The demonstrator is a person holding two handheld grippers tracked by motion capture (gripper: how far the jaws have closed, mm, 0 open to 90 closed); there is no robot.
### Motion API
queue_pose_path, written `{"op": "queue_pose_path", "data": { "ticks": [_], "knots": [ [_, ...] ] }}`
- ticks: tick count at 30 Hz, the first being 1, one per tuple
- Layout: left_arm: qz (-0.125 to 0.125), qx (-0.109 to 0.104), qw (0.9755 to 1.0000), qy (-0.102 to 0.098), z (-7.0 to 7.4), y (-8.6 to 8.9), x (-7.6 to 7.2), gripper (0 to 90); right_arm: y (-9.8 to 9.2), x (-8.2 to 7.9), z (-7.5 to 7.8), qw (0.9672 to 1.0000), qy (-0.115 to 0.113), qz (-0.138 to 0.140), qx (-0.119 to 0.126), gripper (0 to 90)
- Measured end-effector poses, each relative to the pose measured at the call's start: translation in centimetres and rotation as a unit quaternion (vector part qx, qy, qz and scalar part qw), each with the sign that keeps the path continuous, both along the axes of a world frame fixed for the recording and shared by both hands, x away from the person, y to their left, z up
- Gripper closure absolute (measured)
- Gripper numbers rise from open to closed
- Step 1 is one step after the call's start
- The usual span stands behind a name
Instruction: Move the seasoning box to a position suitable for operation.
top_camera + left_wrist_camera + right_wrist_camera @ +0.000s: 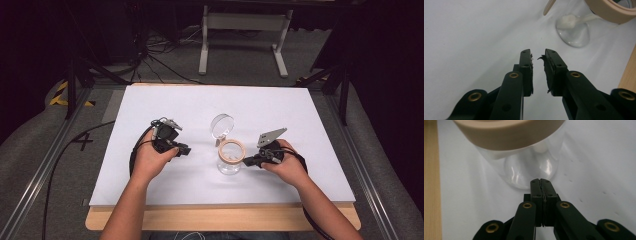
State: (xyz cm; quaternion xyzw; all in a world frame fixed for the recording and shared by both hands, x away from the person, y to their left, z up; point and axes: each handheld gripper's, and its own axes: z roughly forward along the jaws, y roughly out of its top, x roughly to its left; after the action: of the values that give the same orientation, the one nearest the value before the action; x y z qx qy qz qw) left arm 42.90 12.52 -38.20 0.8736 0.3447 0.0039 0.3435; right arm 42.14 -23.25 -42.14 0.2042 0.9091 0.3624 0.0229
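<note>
Parted hand-held gripper (538,56) near glass jar (574,32)

A white board (165,102) covers most of a pale wooden table (120,220). Grey carpet (30,150) lies around it. Beyond the table's far edge stands a light grey metal frame (244,30), with black cables (160,52) on the floor to its left. Dark metal struts (75,75) stand at both far corners. Yellow-black tape (59,94) marks the floor at far left. The room beyond is dark.
</note>
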Motion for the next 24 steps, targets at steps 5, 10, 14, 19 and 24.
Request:
{"op": "queue_pose_path", "data": {
  "ticks": [5, 10, 14, 19, 24],
  "knots": [
    [0.002, -0.002, 1.0000, -0.003, 0.0, 0.2, 0.0, 76.6, 1.3, -0.6, 0.0, 0.9997, 0.008, 0.023, -0.002, 89.6],
    [0.002, -0.005, 1.0000, -0.003, -0.1, 0.2, 0.1, 76.6, 2.2, -1.1, 0.1, 0.9992, 0.009, 0.038, -0.006, 89.8],
    [0.003, -0.007, 1.0000, -0.001, -0.1, 0.2, 0.2, 76.6, 2.6, -1.2, -0.1, 0.9991, 0.008, 0.042, 0.002, 89.7],
    [0.003, -0.007, 1.0000, 0.002, -0.3, 0.2, 0.2, 76.6, 2.9, -1.3, -0.1, 0.9990, 0.007, 0.045, 0.002, 89.7],
    [0.006, -0.009, 0.9999, 0.000, -0.3, 0.2, 0.2, 76.6, 3.3, -1.5, -0.3, 0.9988, 0.009, 0.048, 0.003, 89.6]
  ]
}}
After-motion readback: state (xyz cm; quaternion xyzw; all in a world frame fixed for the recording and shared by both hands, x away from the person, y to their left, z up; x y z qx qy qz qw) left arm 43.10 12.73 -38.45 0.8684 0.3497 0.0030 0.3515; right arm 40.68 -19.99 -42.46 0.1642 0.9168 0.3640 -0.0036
